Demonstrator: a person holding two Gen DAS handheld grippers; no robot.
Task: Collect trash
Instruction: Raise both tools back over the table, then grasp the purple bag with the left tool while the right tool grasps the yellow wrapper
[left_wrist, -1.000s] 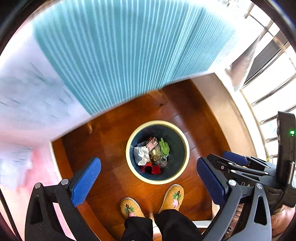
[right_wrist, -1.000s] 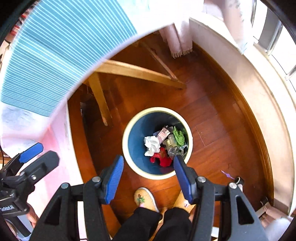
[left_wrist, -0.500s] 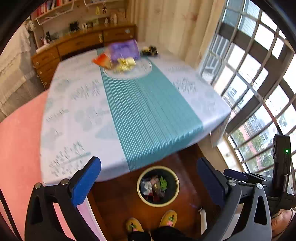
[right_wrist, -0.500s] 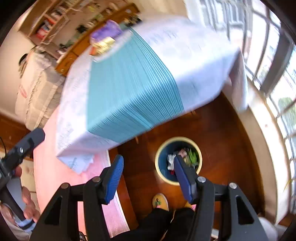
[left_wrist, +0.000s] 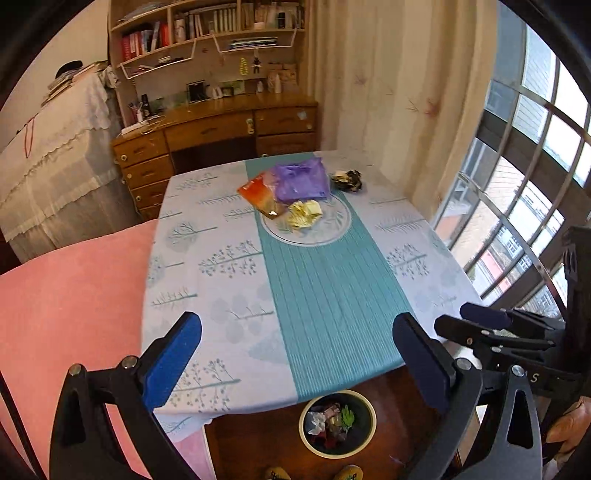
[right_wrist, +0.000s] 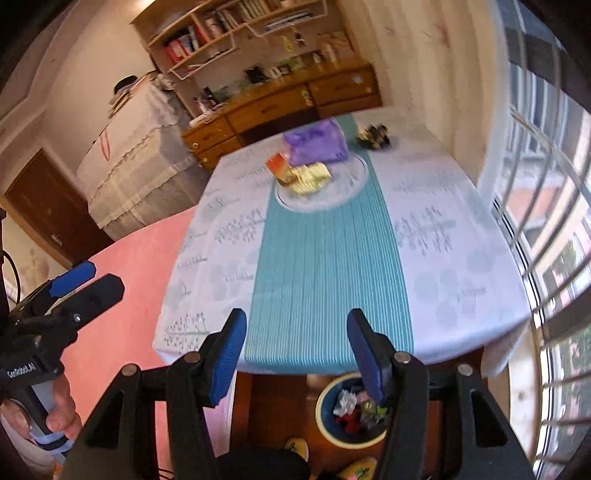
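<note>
Tablecloth (left_wrist: 229, 280) far end, trash pile (left_wrist: 295, 192), well beyond both wide-open, empty grippers (left_wrist: 295, 365)

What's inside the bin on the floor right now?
The bin holds crumpled white paper, a green scrap, something red and mixed wrappers. Anything beneath that pile is covered.
</note>
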